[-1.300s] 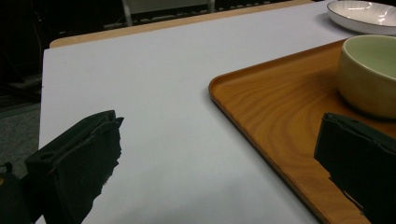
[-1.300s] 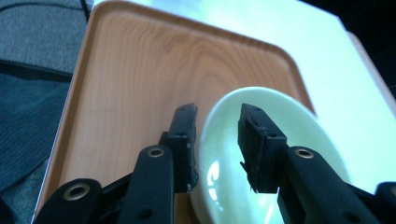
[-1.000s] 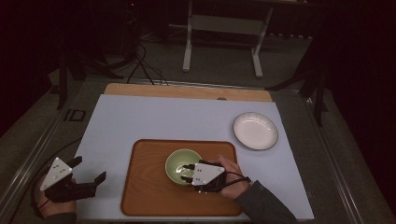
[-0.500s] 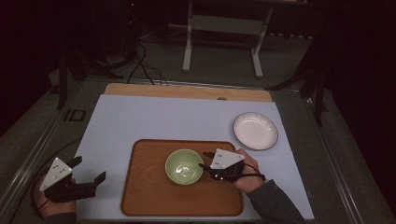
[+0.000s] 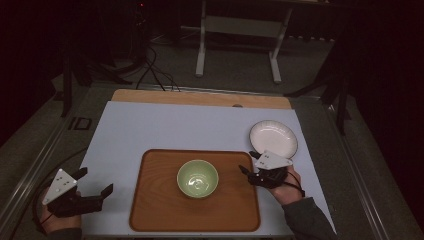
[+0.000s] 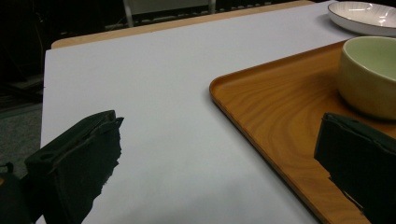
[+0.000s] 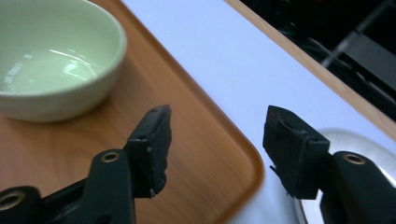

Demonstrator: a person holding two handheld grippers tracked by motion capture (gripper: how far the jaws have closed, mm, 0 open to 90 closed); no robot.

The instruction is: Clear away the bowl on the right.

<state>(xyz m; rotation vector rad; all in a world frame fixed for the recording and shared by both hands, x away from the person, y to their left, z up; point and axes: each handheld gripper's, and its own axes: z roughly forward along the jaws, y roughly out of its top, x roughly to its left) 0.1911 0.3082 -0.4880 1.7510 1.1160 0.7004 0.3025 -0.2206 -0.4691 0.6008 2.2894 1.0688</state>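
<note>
A pale green bowl (image 5: 197,178) stands upright in the middle of a wooden tray (image 5: 150,200). My right gripper (image 5: 247,162) hovers over the tray's right edge, apart from the bowl, between it and a white plate (image 5: 273,138). In the right gripper view the right gripper (image 7: 217,135) is open; its jaws have just been opening and nothing is between them. The bowl (image 7: 51,60) lies to their left, the plate (image 7: 364,142) behind the right jaw. My left gripper (image 5: 96,180) rests open left of the tray; its jaws (image 6: 219,154) stand wide over the white mat.
A white mat (image 5: 165,130) covers the table, with a wooden strip (image 5: 200,97) along its far edge. The plate sits on the mat right of the tray. Beyond the table are a metal frame's legs (image 5: 202,50) and cables on the floor.
My right gripper has drawn away from the bowl's rim to the right, over the tray's right edge, and its jaws have widened. The bowl stays on the tray. The left gripper has not moved.
</note>
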